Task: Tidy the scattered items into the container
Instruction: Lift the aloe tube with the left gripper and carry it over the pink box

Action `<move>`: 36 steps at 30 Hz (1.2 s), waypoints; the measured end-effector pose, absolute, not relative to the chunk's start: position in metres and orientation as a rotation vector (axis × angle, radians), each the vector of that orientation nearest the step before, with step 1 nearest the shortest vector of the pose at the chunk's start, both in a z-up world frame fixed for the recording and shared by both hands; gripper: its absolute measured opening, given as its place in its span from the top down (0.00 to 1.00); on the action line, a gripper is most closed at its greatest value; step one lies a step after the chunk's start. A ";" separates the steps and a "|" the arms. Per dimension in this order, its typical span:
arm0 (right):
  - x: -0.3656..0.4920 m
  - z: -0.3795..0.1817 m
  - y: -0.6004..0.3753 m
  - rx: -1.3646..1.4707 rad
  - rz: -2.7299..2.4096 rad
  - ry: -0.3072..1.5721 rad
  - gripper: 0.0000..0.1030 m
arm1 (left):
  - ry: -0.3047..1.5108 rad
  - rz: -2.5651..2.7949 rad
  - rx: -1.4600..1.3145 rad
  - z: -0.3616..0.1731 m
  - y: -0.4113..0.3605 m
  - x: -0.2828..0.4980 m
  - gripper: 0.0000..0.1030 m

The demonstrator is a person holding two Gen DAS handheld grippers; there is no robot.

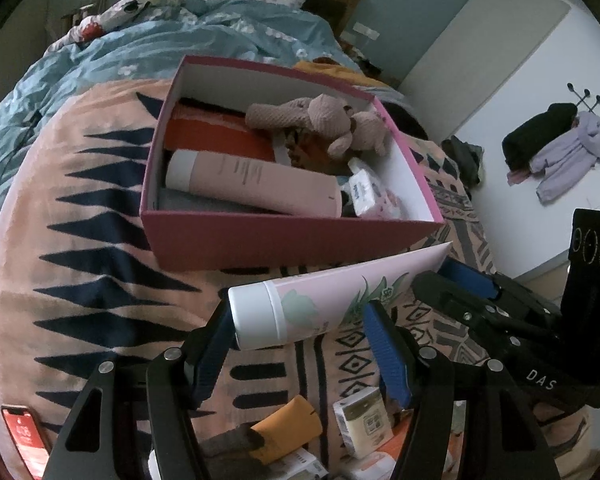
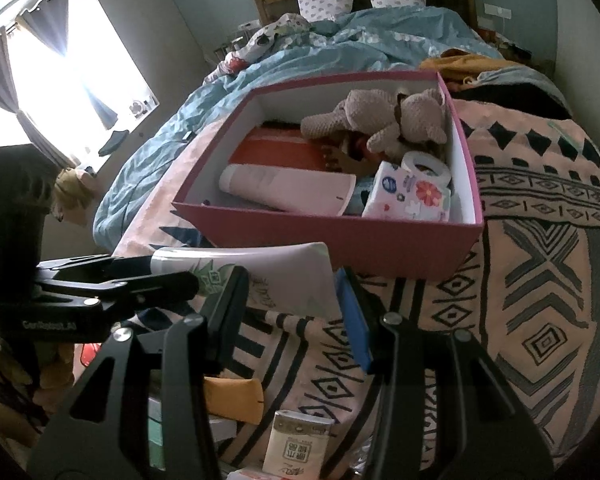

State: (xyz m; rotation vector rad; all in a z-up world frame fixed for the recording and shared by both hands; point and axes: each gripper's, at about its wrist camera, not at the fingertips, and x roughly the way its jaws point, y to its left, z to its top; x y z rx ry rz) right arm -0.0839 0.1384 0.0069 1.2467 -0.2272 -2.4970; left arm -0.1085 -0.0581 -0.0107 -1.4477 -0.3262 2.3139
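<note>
Left wrist view: the left gripper [image 1: 298,334] fills the lower middle of the frame, jaws about half open and clamped across the cap end of a pale pink tube [image 1: 332,300]. Its white cap [image 1: 252,316] sits against the left finger [image 1: 216,344]; the blue pad [image 1: 384,348] of the other finger presses the tube's body. The tube's flat tail runs to the right of centre, where the right gripper [image 1: 444,280] reaches in from the right edge; its far finger is hidden behind the tube, so the grip cannot be judged here. The pink box [image 1: 284,244] stands in the middle on a patterned blanket [image 1: 100,208], beyond the tube and apart from it. Inside lie a plush toy [image 1: 324,120], a pink bottle [image 1: 256,180] and a tissue pack [image 1: 370,196]; what lies beneath them is hard to make out. Along the bottom edge a yellow item [image 1: 288,428], a small carton [image 1: 362,424] and a phone [image 1: 24,436] are partly cut off or covered by the fingers.

Right wrist view: the right gripper [image 2: 288,304] sits in the lower middle, jaws partly open and closed on the tube's [image 2: 284,276] flat tail. The left gripper [image 2: 156,276] enters from the left and hides the cap end. The box [image 2: 340,240] is at centre; a tape roll [image 2: 426,166] shows beside the tissue pack [image 2: 408,196]. The yellow item [image 2: 236,400] and carton [image 2: 296,444] are half hidden at the bottom. The window at upper left is blown out.
</note>
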 end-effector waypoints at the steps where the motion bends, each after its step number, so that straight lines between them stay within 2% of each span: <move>1: -0.084 0.009 0.139 1.241 -2.501 -0.226 0.53 | -0.322 2.319 -1.444 -0.009 -0.058 -0.109 0.36; 36: -0.108 0.025 0.141 1.192 -2.551 -0.204 0.52 | -0.299 2.399 -1.339 0.015 -0.056 -0.137 0.36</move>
